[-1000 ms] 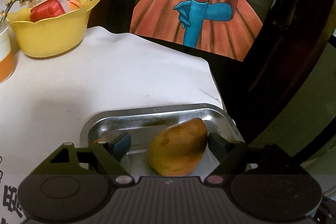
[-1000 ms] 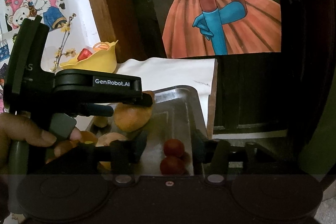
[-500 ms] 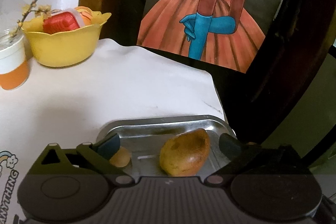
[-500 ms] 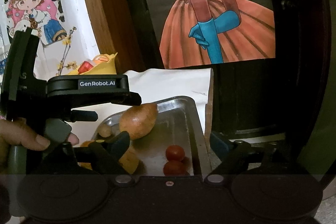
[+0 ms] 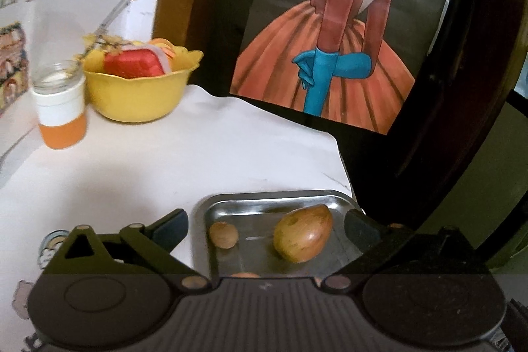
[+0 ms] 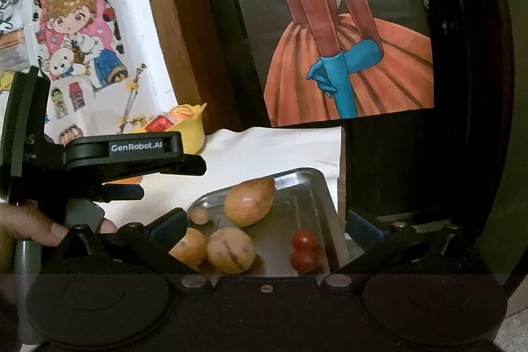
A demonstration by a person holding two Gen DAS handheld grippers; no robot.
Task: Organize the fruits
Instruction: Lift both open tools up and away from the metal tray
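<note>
Left gripper (image 5: pixel 265 226) spread, empty, above tray (image 5: pixel 274 198); mango (image 5: pixel 303 238) lies free. Right gripper (image 6: pixel 267 228) spread, empty.

Home room: cartoon stickers (image 6: pixel 71 32) on white wall, hand-painted dress picture (image 5: pixel 333 55), yellow bowl (image 5: pixel 138 91) and jar (image 5: pixel 61 108) on cloth-covered surface (image 5: pixel 165 154).

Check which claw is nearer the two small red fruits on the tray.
Right. The right claw hangs open just behind the red fruits; the left claw sits off to their left, over the tray's far end.
</note>
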